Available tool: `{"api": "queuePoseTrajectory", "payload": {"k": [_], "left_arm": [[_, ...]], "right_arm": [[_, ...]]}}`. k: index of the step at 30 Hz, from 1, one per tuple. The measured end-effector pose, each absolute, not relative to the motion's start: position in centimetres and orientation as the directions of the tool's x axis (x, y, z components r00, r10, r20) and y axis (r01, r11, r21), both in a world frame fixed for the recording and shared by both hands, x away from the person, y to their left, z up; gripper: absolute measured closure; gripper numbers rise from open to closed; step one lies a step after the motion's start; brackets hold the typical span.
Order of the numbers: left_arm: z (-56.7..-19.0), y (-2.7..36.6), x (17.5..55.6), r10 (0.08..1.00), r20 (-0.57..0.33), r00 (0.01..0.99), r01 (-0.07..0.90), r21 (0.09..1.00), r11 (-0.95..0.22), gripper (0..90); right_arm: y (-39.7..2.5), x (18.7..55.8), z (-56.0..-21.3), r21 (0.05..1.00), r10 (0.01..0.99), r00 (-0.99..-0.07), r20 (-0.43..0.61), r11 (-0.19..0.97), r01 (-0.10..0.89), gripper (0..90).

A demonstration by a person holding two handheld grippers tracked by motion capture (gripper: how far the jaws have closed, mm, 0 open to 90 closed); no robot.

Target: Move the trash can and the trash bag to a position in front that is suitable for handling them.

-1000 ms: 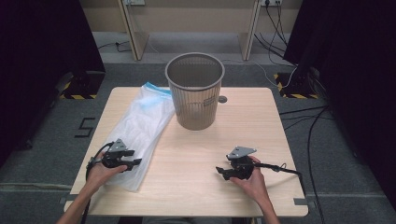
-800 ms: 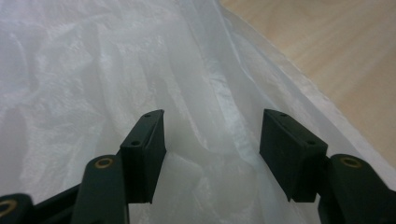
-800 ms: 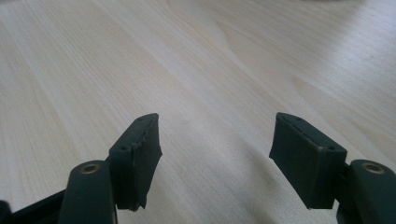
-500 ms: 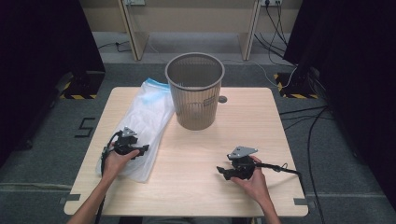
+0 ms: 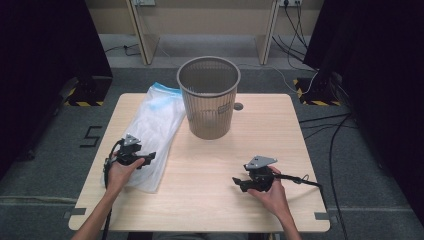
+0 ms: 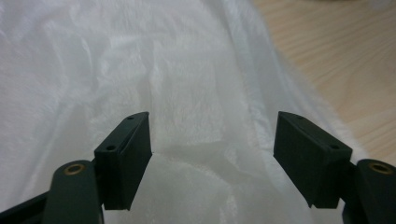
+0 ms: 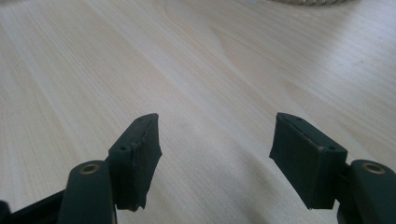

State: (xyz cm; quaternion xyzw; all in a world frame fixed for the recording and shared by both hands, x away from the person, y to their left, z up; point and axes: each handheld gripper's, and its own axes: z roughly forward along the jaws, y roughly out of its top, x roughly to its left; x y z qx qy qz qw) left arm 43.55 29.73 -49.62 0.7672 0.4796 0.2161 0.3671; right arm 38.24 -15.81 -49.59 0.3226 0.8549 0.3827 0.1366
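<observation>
Pale wood tabletop (image 5: 210, 165) carries everything. Near its front edge, the right gripper (image 5: 239, 183) rests spread and empty. Toward the left edge, the left gripper (image 5: 149, 157) hovers unclenched over the clear plastic bag (image 5: 156, 125), not yet grasped. Farther back stands the mesh wastebasket (image 5: 209, 97), seemingly unlined.

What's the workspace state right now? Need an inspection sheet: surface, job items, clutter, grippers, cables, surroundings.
Surface: light wooden table, bare between the hands.
Job's things: clear plastic bag lying flat at the left; upright grey mesh bin at the back centre.
Clutter: nothing seen.
Grippers: left gripper open, low over the bag; right gripper open over bare wood, holding nothing.
Cables: right gripper's cable trails across the table's right edge; more cables on the floor.
Surroundings: grey carpet, black curtains either side, yellow-black striped bases.
</observation>
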Motion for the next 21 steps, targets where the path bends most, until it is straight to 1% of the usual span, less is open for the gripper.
{"api": "queuePoseTrajectory", "payload": {"k": [4, 8, 15, 21], "left_arm": [[-47.6, 29.8, 41.7, 0.877, -0.021, 0.48, 0.523, 0.809, -0.267, 25.9], [-46.9, 29.6, 39.6, 0.847, -0.054, 0.529, 0.507, 0.821, -0.264, 20.3], [-48.5, 29.3, 37.4, 0.812, -0.047, 0.582, 0.496, 0.811, -0.309, 19.5], [-50.2, 28.6, 36.7, 0.789, -0.023, 0.614, 0.483, 0.802, -0.352, 19.2]], "right_arm": [[-16.0, 38.2, -49.4, 0.743, 0.662, -0.75, 0.01, 0.497, 0.448, 32.4], [-16.2, 38.3, -49.1, 0.751, 0.669, -0.743, 0.005, 0.488, 0.445, 32.1], [-16.7, 38.5, -48.8, 0.764, 0.69, -0.724, 0.02, 0.456, 0.456, 31.0], [-17.2, 38.8, -48.3, 0.774, 0.714, -0.699, 0.041, 0.42, 0.473, 28.9]]}}
